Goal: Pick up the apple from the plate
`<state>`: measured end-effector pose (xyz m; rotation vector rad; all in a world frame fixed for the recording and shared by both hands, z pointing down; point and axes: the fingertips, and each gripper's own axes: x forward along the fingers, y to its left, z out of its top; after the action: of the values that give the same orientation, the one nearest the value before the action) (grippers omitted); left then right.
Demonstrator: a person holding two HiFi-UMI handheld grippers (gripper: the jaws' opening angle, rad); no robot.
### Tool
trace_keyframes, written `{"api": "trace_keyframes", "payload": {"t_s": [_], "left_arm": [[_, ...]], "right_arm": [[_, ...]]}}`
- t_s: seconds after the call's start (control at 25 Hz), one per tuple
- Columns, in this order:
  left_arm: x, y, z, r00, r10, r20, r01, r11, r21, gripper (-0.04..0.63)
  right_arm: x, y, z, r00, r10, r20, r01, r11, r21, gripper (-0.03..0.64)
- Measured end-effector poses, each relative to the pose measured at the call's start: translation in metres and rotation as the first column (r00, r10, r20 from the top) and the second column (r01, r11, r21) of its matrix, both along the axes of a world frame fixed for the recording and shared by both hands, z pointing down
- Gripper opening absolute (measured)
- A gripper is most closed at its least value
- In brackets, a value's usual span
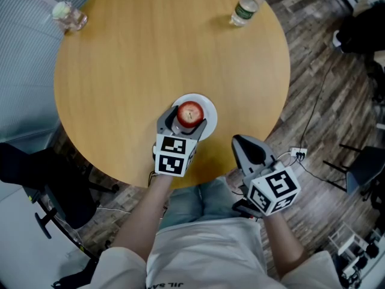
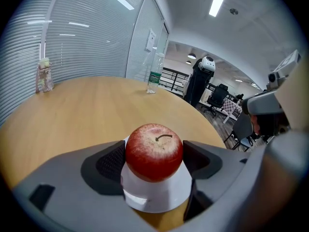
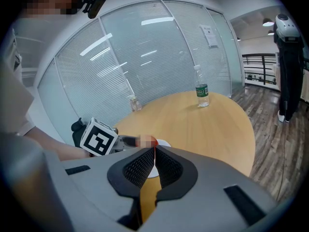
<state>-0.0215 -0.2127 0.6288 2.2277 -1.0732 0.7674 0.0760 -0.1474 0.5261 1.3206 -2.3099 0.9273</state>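
A red apple [image 1: 190, 113] rests on a small white plate [image 1: 209, 109] near the front edge of the round wooden table [image 1: 150, 59]. My left gripper [image 1: 186, 121] reaches over that edge. In the left gripper view its two dark pads press on either side of the apple [image 2: 154, 151], with the plate [image 2: 154, 197] showing just beneath it, so it is shut on the apple. My right gripper [image 1: 240, 141] hangs off the table to the right of the plate, jaws shut and empty [image 3: 153, 164]. From there the plate [image 3: 162, 143] is partly hidden.
A clear water bottle [image 1: 246, 6] stands at the table's far right edge and a small clear jar [image 1: 69, 17] at the far left. A black chair [image 1: 36, 173] stands left of the person. Cables and a power strip [image 1: 299, 153] lie on the wooden floor.
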Motion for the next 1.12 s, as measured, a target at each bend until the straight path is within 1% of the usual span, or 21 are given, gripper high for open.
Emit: {"api": "trace_keyframes", "payload": {"t_s": [0.4,0.96,1.12], "left_arm": [[-0.003,0.002,-0.014,1.000,-0.019,-0.025,0.020,1.000,0.019,0.374],[-0.022,0.025,-0.068,0.998,-0.042,-0.049,0.046,0.995,0.090,0.374],[-0.027,0.037,-0.088,0.998,-0.024,-0.060,0.031,0.993,0.111,0.374]], "right_arm": [[-0.002,0.000,-0.008,1.000,-0.008,0.006,0.008,1.000,0.017,0.032],[-0.017,0.009,-0.035,0.999,-0.045,0.029,0.042,0.996,0.082,0.032],[-0.021,0.013,-0.046,0.998,-0.066,0.016,0.064,0.993,0.104,0.032]]}}
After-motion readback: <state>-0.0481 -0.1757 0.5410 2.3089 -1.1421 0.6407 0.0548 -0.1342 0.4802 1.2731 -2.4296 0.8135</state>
